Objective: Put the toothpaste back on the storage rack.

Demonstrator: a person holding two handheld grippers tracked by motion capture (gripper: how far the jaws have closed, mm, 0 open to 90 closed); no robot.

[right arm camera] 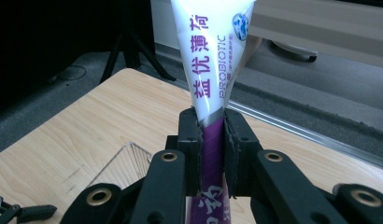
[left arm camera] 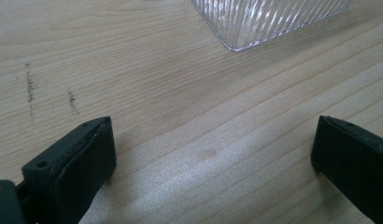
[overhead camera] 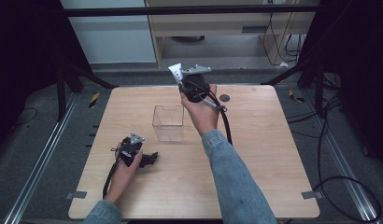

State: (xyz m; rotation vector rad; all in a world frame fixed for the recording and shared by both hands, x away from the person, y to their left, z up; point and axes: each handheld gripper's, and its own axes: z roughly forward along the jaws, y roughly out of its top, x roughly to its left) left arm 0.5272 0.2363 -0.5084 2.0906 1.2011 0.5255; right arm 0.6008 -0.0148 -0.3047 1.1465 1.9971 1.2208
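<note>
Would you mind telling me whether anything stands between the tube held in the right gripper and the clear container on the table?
Nothing visible does. The right gripper holds the tube in the air beyond the clear container, whose top is open. The left gripper rests on the table, to the near side.

Both forearms wear blue denim sleeves point(overhead camera: 229, 172), cuffs ending at the wrists; the left gripper point(overhead camera: 152, 158) is a black plastic body topped by a grey three-cornered plate, with a black cable trailing beside the wrist; its jaws in the left gripper view are thick, matte black blocks with flat pads and a small screw hole; the right gripper point(right arm camera: 212, 154) has black linkage arms with brass-ringed pivot holes, a grey plate and a black cable.
</note>
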